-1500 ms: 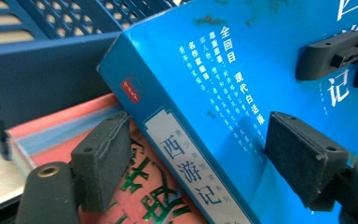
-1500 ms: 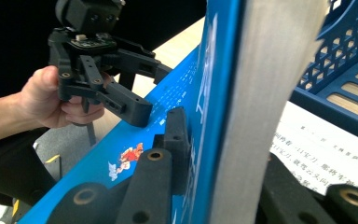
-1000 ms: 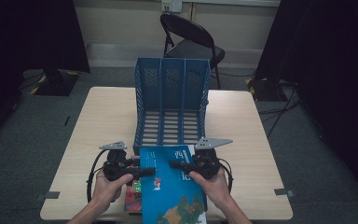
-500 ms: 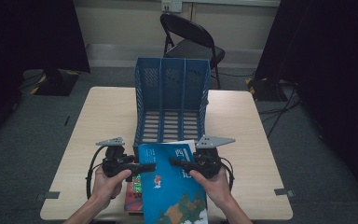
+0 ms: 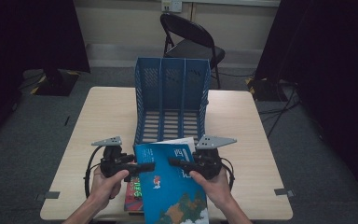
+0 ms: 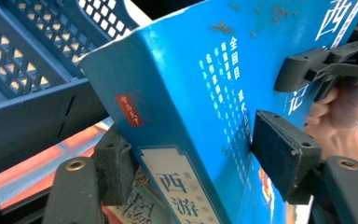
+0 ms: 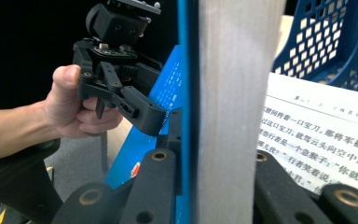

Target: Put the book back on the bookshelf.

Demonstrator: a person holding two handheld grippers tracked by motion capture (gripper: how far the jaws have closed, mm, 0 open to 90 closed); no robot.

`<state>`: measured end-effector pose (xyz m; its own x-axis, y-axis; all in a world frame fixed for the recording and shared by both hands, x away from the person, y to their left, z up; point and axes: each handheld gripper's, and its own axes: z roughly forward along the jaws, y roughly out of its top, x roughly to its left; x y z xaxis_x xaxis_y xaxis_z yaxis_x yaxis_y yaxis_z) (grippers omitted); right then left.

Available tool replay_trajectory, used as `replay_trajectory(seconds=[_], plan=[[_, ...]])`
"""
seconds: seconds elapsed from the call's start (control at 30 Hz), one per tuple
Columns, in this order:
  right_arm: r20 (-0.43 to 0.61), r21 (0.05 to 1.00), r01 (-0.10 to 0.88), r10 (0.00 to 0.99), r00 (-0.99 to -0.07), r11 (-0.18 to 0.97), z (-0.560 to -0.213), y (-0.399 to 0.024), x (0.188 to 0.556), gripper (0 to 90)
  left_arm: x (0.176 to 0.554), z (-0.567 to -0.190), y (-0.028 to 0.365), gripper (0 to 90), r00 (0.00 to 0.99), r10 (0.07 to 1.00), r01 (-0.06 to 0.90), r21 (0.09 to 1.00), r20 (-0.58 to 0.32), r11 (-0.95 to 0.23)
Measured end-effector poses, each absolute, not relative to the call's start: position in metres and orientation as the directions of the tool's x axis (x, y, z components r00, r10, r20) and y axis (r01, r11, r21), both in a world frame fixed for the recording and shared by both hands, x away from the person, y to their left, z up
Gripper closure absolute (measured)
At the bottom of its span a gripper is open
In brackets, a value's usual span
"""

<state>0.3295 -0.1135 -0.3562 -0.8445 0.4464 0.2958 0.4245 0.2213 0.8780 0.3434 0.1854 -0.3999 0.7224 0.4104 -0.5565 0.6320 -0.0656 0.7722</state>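
A thick blue book (image 5: 168,186) with Chinese lettering is held over the table's near edge, tilted, between both grippers. My left gripper (image 5: 142,167) is at the book's left edge. In the left gripper view its spine (image 6: 177,177) lies between the jaws, which have just been closing, and the pads (image 6: 279,154) rest against cover and back. My right gripper (image 5: 173,162) is shut on the book's right side. The right gripper view has the page block (image 7: 233,93) standing between my right gripper (image 7: 219,154) jaws, and the left gripper (image 7: 135,109) on the cover.
A blue slotted file organiser (image 5: 172,93) stands just beyond the book, its open side toward me. A second book with a red and green cover (image 5: 133,191) lies under the blue one. The wooden table (image 5: 107,112) has bare room left and right. A folding chair (image 5: 191,42) stands behind.
The left gripper's jaws have reached in over the book's left edge and narrowed on it. The book's far end has lifted a little, showing white pages.
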Motion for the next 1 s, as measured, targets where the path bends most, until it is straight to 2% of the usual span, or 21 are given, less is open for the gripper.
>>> replay_trajectory(seconds=[0.2,0.37,0.6,0.73,0.87,1.0], plan=[[0.288,0.899,0.399,0.445,-0.848,0.179,-0.342,-0.115,0.327,80.5,0.346,-0.385,0.189,39.7,0.743,0.381,0.604,0.796,-0.551,-0.027],[0.282,0.918,0.371,0.424,-0.861,0.142,-0.332,-0.119,0.328,80.5,0.346,-0.363,0.189,44.9,0.778,0.364,0.554,0.833,-0.512,-0.011],[0.262,0.921,0.358,0.435,-0.862,0.155,-0.327,-0.113,0.332,80.5,0.350,-0.358,0.181,46.7,0.776,0.380,0.548,0.836,-0.503,-0.015],[0.264,0.924,0.354,0.430,-0.863,0.143,-0.324,-0.111,0.334,80.4,0.351,-0.352,0.183,52.9,0.783,0.352,0.545,0.838,-0.513,0.008],[0.250,0.935,0.332,0.435,-0.865,0.123,-0.316,-0.109,0.334,80.4,0.351,-0.333,0.185,57.0,0.800,0.374,0.499,0.867,-0.469,0.018],[0.181,0.962,0.250,0.434,-0.883,0.106,-0.306,-0.107,0.333,80.1,0.345,-0.314,0.184,58.7,0.838,0.399,0.412,0.911,-0.373,-0.013]])
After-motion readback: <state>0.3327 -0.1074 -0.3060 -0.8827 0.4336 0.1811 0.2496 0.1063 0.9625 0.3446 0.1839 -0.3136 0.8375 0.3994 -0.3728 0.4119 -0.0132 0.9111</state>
